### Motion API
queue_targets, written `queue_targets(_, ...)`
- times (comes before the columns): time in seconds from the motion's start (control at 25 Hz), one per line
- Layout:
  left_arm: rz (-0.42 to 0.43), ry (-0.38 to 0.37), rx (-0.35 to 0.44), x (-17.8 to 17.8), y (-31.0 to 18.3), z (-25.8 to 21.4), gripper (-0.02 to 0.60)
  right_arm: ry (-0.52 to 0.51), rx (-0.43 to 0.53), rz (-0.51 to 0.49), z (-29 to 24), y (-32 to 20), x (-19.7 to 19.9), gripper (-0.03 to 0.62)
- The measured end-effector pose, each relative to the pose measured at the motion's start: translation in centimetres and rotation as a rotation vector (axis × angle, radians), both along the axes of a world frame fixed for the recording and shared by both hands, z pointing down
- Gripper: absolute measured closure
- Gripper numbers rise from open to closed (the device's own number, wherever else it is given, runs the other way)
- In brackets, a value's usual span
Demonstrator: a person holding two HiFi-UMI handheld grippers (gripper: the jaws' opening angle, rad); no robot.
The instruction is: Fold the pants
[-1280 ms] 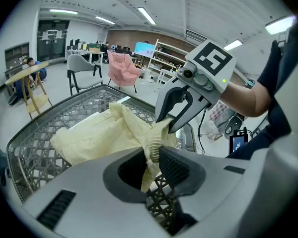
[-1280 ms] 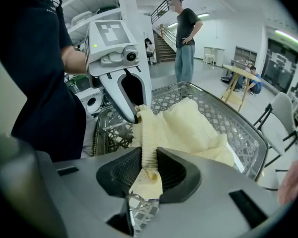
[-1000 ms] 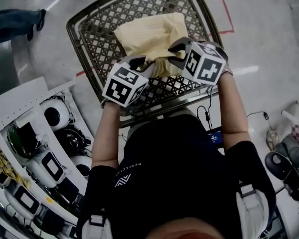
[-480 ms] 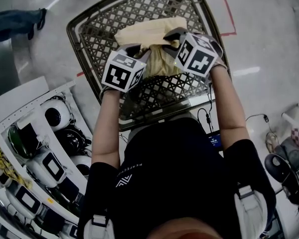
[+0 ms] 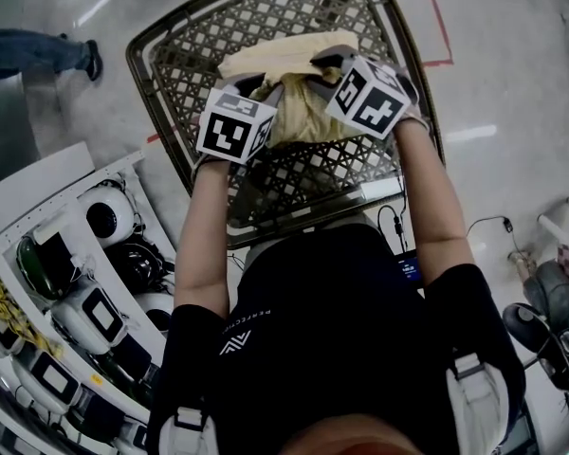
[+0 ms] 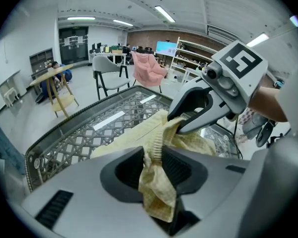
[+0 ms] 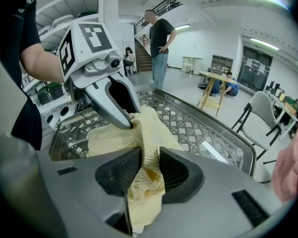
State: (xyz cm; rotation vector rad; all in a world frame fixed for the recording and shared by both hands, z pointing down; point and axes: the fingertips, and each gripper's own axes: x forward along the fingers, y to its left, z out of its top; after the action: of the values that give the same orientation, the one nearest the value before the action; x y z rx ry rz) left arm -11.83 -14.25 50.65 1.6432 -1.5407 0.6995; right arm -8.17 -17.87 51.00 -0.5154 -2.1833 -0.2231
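**Both tools pinch the yellow pants over the lattice surface**

We see the pale yellow pants lying on the far half of the dark, lattice-topped surface. Part of the cloth is spread flat toward the far edge. The nearer part is gathered and drawn up to our two tools.

The left tool has a ribbed band of the fabric between its jaws. The jaws have just been opening a little, yet they stand only narrowly apart. The cloth fills the gap against both pads, and a loose tail hangs down on the near side.

The right tool is in much the same state. Its jaws have also just been opening slightly, and a ribbed fold is still caught between the pads, with crumpled fabric bunched below them.

From the head view the two tools sit close together above the middle of the surface, both tilted downward. The left one is slightly nearer to us. Each grips its own part of the same bunch.

A rack of shelves with white and black devices stands at the near left. A person's leg in jeans shows at the far left.
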Motion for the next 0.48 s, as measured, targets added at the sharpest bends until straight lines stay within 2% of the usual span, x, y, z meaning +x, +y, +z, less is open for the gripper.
queue_targets(0.2,-0.034,-0.055,0.027,-1.4,-0.1,-0.5,0.446,-0.047,0.01,0.086,-0.3,-1.4,-0.8,0.436)
queue_targets(0.36,-0.076,-0.082,0.072,-2.3,-0.4,-1.6,0.446,-0.106,0.037,0.186,-1.2,-3.0,-1.5,0.436)
queue_targets(0.48,-0.088,-0.082,0.094,-2.5,-0.5,-2.2,0.448,-0.133,0.054,0.242,-1.6,-4.1,-1.6,0.461)
